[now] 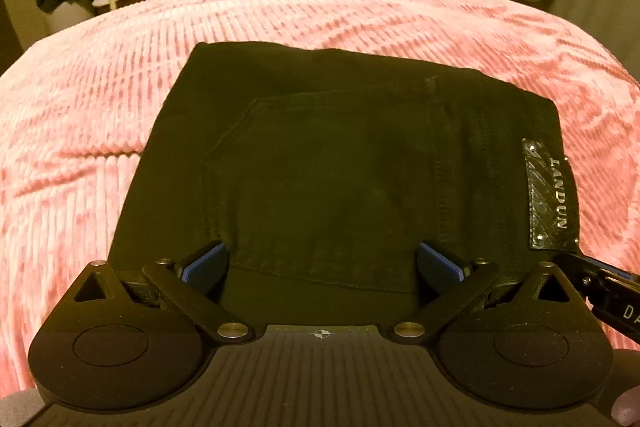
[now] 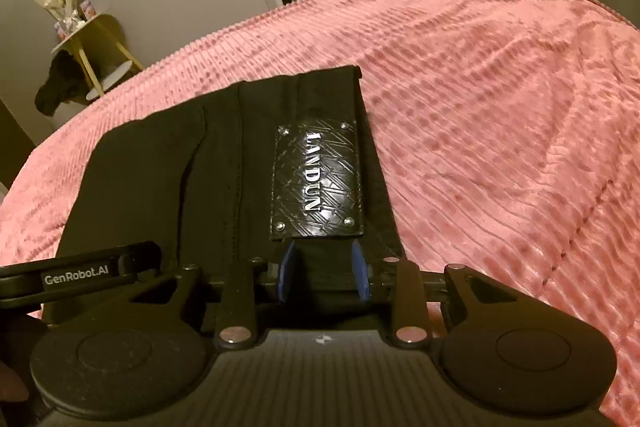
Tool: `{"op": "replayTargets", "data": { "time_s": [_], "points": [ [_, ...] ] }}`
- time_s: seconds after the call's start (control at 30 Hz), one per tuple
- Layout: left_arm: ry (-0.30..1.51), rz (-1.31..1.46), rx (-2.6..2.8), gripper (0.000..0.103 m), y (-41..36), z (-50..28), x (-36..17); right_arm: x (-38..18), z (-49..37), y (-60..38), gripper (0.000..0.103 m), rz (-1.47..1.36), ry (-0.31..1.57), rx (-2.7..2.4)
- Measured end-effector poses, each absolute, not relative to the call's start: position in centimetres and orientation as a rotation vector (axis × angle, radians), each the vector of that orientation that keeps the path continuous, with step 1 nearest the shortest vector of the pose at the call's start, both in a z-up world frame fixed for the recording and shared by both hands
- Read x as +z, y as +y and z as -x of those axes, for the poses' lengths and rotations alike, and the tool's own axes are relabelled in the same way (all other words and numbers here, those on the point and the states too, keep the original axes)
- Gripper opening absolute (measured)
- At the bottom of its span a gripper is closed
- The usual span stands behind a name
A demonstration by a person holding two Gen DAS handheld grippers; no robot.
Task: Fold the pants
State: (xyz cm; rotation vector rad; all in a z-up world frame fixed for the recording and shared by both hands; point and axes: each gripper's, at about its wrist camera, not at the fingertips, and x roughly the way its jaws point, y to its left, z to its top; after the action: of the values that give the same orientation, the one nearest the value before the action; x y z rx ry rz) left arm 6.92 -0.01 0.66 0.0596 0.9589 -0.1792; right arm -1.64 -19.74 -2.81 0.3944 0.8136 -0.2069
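Black denim pants (image 1: 320, 155) lie folded square on the ribbed pink bedspread (image 1: 400, 23); left tongs (image 1: 322, 267) gape wide, right tongs (image 2: 324, 275) pinch the waistband.

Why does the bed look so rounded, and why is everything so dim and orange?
Left wrist view: the fisheye lens bulges the pink blanket into a dome; warm dim light swallows the black pants' detail. Right wrist view: same curvature; glare on the shiny label; background furniture slightly soft.

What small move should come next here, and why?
Probably close the left tool on the near edge of the pants: it stands open astride the fabric, while the right tool pinches the edge below the label, so both can lift together.
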Motion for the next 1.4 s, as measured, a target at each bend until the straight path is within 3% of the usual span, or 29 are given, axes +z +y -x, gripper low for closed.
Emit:
{"op": "replayTargets", "data": {
  "time_s": [0.07,0.23,0.43,0.67,0.83,1.07,1.17,1.23,1.4],
  "points": [
    [0.964,-0.045,-0.191,0.103,0.5,-7.2,0.8,-2.5,2.2,-20.9,0.034,-0.467,0.783,-0.177],
    [0.968,0.067,-0.216,0.103,3.9,-8.2,0.9,-2.8,4.4,-25.5,0.056,-0.654,0.712,-0.196],
    [0.931,0.197,-0.181,0.103,8.7,-8.8,1.3,-5.1,4.0,-27.6,0.075,-0.85,0.767,-0.075],
    [0.97,0.345,-0.099,0.103,15.1,-10.4,0.5,-7.1,2.2,-29.1,0.076,-0.951,0.864,-0.047],
    [1.072,0.537,-0.148,0.103,18.9,-12.4,-2.1,-8.8,0.6,-31.0,0.082,-1.053,0.887,0.053],
    [1.104,0.609,-0.306,0.103,18.5,-14.6,-4.0,-10.4,-1.8,-32.4,0.086,-1.133,0.874,0.206],
    [1.121,0.596,-0.383,0.103,17.6,-16.0,-4.3,-10.7,-2.9,-32.5,0.08,-1.148,0.851,0.23],
    [1.126,0.647,-0.49,0.103,16.8,-16.8,-4.4,-10.9,-3.7,-32.4,0.069,-1.129,0.85,0.233],
    [1.174,0.519,-0.507,0.103,13.4,-18.4,-5.7,-12.3,-5.6,-32.7,0.066,-1.217,0.822,0.288]
  ]
}}
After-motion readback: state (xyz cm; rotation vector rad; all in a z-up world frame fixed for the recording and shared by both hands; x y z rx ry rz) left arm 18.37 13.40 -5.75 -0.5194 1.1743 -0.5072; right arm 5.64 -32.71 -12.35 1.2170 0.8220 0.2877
